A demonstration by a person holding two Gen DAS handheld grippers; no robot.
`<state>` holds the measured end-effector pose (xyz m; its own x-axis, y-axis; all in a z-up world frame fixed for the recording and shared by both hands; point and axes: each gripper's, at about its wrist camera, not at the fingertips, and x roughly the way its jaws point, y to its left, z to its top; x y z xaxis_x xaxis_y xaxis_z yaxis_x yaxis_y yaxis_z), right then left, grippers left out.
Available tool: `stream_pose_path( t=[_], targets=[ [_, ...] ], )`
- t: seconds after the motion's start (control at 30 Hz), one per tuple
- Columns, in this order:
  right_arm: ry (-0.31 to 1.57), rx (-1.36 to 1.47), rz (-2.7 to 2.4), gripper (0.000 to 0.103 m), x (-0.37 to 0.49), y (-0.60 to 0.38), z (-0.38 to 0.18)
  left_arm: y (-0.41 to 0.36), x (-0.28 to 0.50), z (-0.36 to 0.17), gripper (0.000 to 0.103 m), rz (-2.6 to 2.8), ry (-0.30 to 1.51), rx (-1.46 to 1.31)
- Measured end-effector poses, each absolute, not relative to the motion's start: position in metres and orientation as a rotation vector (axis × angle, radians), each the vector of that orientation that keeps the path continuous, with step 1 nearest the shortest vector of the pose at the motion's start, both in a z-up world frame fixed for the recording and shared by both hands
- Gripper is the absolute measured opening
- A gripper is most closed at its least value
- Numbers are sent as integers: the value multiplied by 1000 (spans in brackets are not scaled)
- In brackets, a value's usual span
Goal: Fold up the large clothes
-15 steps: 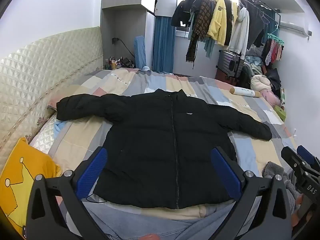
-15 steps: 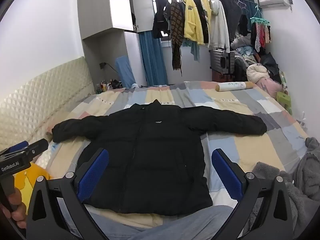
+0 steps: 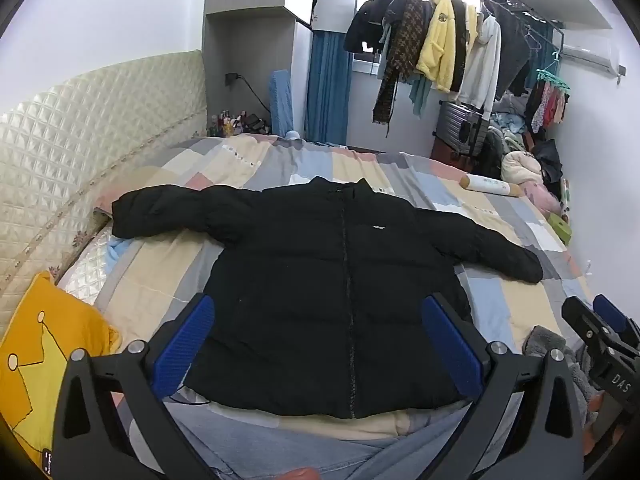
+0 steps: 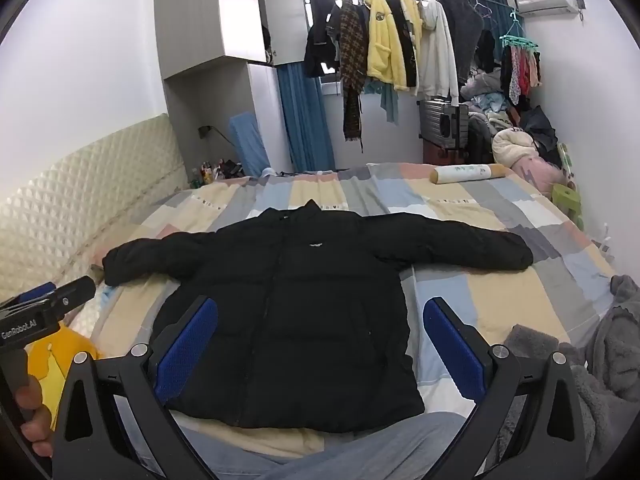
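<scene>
Essentially no change from half a second back: black puffer jacket [image 3: 340,292] lies flat, front up, sleeves spread, on the patchwork bedspread [image 4: 500,288]. Left gripper [image 3: 316,356] and right gripper [image 4: 320,352] hover near its hem, jaws fully apart, empty. Folding not begun. Quilted headboard [image 3: 92,148] left; clothes rail [image 4: 404,44] beyond.

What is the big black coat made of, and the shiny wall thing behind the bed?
The black coat looks like a puffer: smooth, matte synthetic shell, probably nylon or polyester, with soft filling, judging by its puffy stitched bands. The headboard looks like padded faux leather or satin in cream; its diamond quilting catches a glossy shine. Which one, the pictures leave open.
</scene>
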<state>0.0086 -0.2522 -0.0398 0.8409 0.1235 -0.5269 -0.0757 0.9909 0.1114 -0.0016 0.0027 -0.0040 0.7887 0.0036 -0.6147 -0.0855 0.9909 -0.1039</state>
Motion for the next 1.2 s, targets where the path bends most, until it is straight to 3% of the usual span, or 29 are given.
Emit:
stream_pose_path(
  t=[1.2],
  targets=[
    [592, 68, 110, 103, 18, -255, -74, 2, 6, -35, 103, 56, 664, -111]
  ],
)
